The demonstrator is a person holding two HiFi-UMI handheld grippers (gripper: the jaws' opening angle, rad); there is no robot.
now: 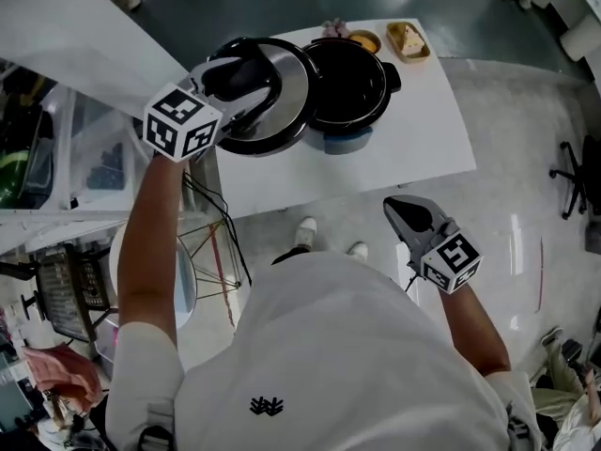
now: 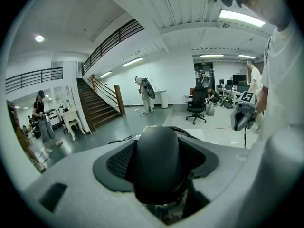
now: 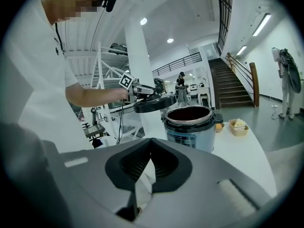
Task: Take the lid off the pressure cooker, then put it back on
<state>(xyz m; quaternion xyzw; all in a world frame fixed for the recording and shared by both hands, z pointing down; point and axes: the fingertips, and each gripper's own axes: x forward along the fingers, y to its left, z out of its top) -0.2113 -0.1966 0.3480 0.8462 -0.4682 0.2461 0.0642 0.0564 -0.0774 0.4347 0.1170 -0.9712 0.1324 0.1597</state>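
Lid [image 1: 282, 97] off, held in air roughly level, just left of open pressure cooker [image 1: 349, 83]; left gripper [image 1: 237, 75] clamped on black handle [image 2: 156, 163] of lid. Pressure cooker on white table [image 1: 413, 144]. Right gripper [image 1: 410, 216] jaws together, empty, off table edge

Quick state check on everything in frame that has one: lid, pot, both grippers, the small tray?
round steel pressure cooker lid with black handle: off, held up beside the pot.
black-rimmed silver pressure cooker pot: open, upright on the white table.
left gripper: shut on the lid's handle.
right gripper: shut, empty, clear of the table.
small tan tray: holds pale food.
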